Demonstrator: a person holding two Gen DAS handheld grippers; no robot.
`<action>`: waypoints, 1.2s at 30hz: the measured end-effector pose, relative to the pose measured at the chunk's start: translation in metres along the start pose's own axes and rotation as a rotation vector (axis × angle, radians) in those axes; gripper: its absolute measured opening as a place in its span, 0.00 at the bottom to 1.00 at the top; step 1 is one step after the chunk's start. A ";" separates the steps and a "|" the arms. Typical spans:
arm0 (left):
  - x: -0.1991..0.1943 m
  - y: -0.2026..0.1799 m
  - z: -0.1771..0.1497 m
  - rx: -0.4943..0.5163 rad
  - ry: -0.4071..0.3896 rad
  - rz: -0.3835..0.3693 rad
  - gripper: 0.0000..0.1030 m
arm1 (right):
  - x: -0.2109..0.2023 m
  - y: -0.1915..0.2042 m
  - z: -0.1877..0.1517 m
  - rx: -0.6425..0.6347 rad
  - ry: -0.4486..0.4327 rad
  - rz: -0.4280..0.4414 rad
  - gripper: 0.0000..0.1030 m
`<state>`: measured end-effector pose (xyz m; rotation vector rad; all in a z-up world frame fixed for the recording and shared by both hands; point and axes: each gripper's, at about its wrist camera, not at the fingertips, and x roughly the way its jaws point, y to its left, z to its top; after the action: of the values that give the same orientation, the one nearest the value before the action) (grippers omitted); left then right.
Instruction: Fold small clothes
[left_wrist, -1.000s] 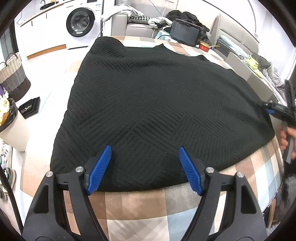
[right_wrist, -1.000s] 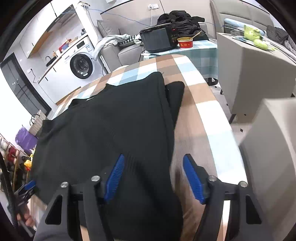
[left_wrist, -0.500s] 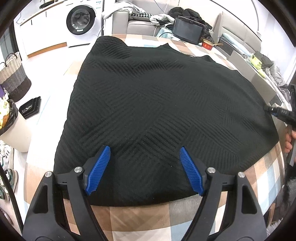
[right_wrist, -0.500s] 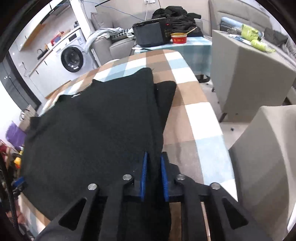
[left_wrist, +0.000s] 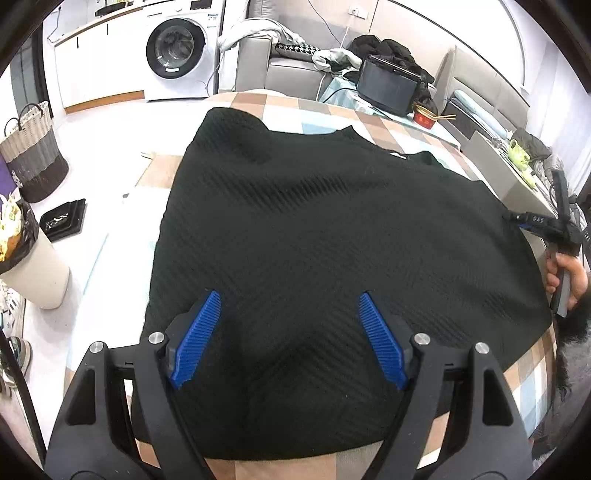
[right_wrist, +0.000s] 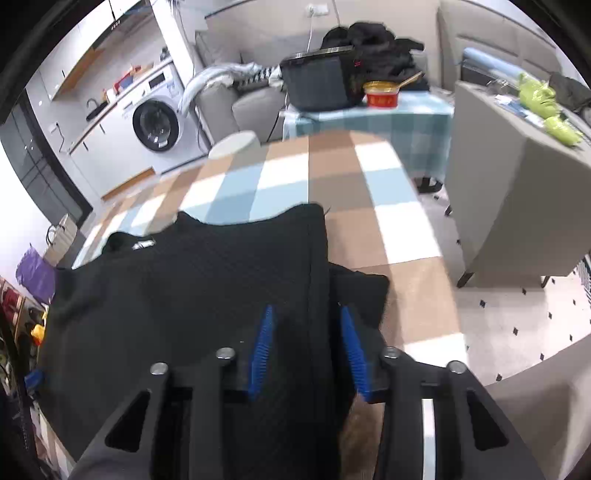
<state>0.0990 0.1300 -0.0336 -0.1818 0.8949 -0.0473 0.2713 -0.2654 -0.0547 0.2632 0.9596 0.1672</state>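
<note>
Two grippers work the black knit garment (left_wrist: 332, 229), which lies flat on the checked tablecloth (right_wrist: 332, 166). Left gripper (left_wrist: 288, 339): jaws spread over the hem. Right gripper (right_wrist: 306, 350): jaws partly apart, straddling the side edge. Close both fully before lifting; raise evenly.

Sweater (left_wrist: 332, 236): black, with a diagonal ribbed weave.
Tablecloth (right_wrist: 332, 162): checked in brown, pale blue and white.
Left gripper (left_wrist: 291, 339): black frame, blue ridged pads (left_wrist: 195, 339), silver bolts.
Right gripper (right_wrist: 306, 350): black frame, blue ridged pads (right_wrist: 262, 350).
Washing machine (left_wrist: 177, 48): white, dark round door.
Laundry basket (left_wrist: 31, 155): banded cream, grey and dark brown.
Bowl (right_wrist: 382, 95): red, yellow rim.
Side table cloth (right_wrist: 388, 122): teal check.
Sofa (left_wrist: 291, 70): grey.
</note>
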 end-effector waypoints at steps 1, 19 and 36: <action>0.001 0.000 0.002 0.001 0.000 0.001 0.73 | 0.004 0.001 0.001 -0.010 0.002 0.011 0.08; 0.014 0.008 0.012 0.005 0.007 0.019 0.73 | -0.019 0.002 -0.012 -0.010 -0.128 -0.083 0.05; 0.046 -0.057 0.004 0.167 0.061 -0.101 0.74 | -0.048 0.106 -0.091 -0.273 -0.022 0.038 0.48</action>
<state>0.1324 0.0691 -0.0563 -0.0693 0.9374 -0.2216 0.1666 -0.1629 -0.0357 0.0320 0.8983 0.3268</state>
